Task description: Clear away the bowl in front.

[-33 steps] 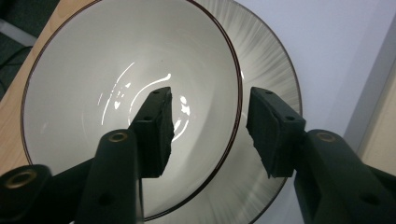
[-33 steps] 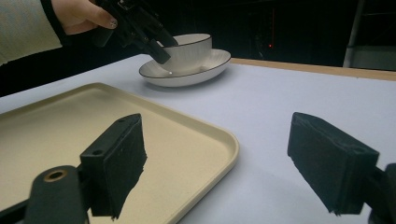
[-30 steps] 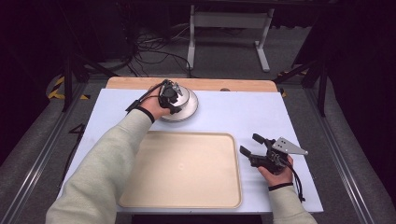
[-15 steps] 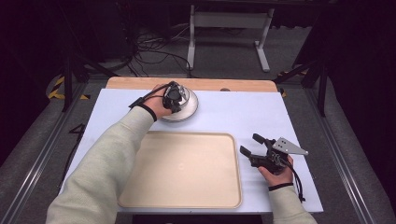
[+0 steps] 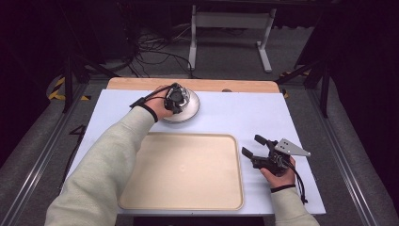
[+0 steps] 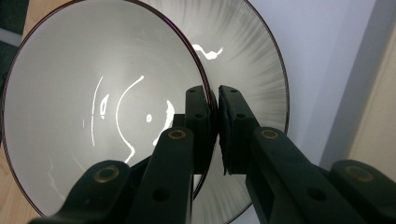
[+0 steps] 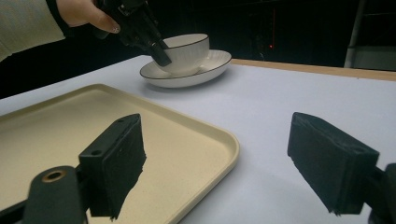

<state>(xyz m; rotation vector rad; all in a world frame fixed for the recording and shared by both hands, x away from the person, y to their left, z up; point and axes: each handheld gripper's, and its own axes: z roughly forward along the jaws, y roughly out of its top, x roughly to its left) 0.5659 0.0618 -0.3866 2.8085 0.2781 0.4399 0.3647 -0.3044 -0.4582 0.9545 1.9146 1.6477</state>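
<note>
Table: white table top (image 5: 244, 113) with a wooden strip along its far edge; dark floor with cables and a white stand beyond.
Tray: beige rectangular tray (image 5: 183, 197) lies flat at the near middle, long side running left to right, between the two hands and apart from the saucer.
Saucer: white saucer (image 7: 212, 65) with a thin dark rim sits flat near the far left of the table, just beyond the tray's far left corner.
Cup: white cup (image 7: 187, 53) stands upright on the saucer, mouth facing up, dark line round its rim; round, so no long axis shows; no handle can be made out.
Left gripper: left gripper (image 6: 213, 100) reaches down from the left, its jaws having just closed, and is clamped on the cup's rim, one jaw inside, one outside.
Right gripper: right gripper (image 5: 254, 146) rests right of the tray, jaws spread wide with nothing between them, pointing toward the cup.
Writing: no lettering can be read.
Obstruction: the left hand (image 5: 162, 106) and gripper cover part of the cup from above.
</note>
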